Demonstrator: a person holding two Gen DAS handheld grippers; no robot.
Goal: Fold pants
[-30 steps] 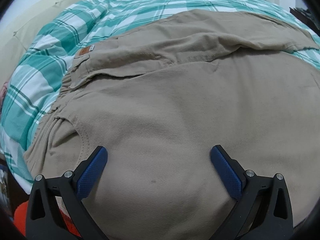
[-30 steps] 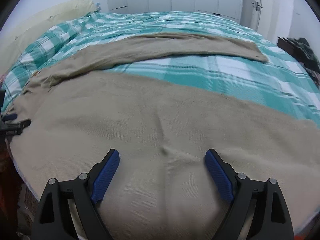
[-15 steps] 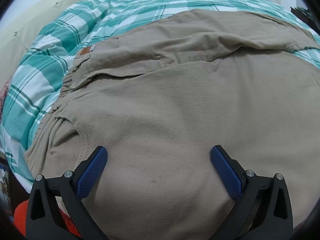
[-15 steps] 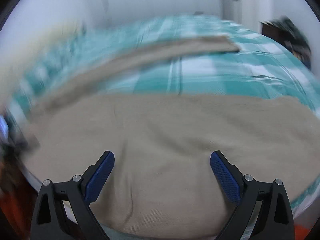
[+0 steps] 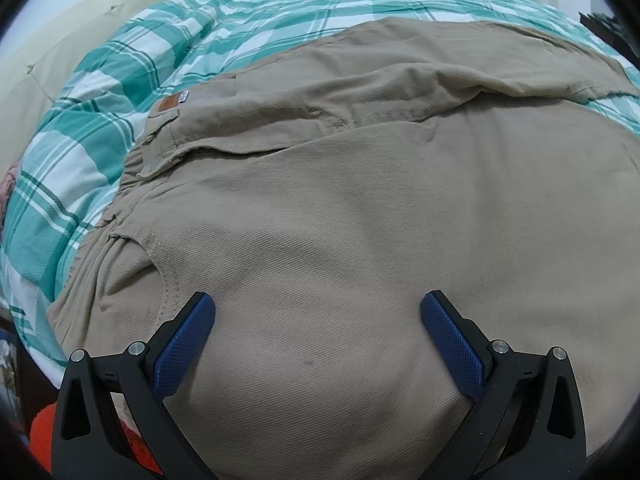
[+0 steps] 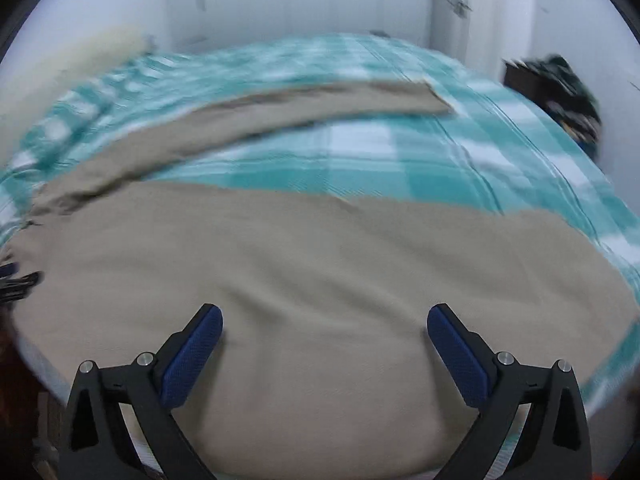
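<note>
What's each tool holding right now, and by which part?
Nothing. The left tool and right tool are both wide open above the tan pants on the plaid bed cover, with no fabric pinched.

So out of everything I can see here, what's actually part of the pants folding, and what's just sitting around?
Part of the job:
khaki pants
left gripper, open
right gripper, open

Just there:
green plaid bedspread
cream headboard
dark pile of things beside the bed
</note>
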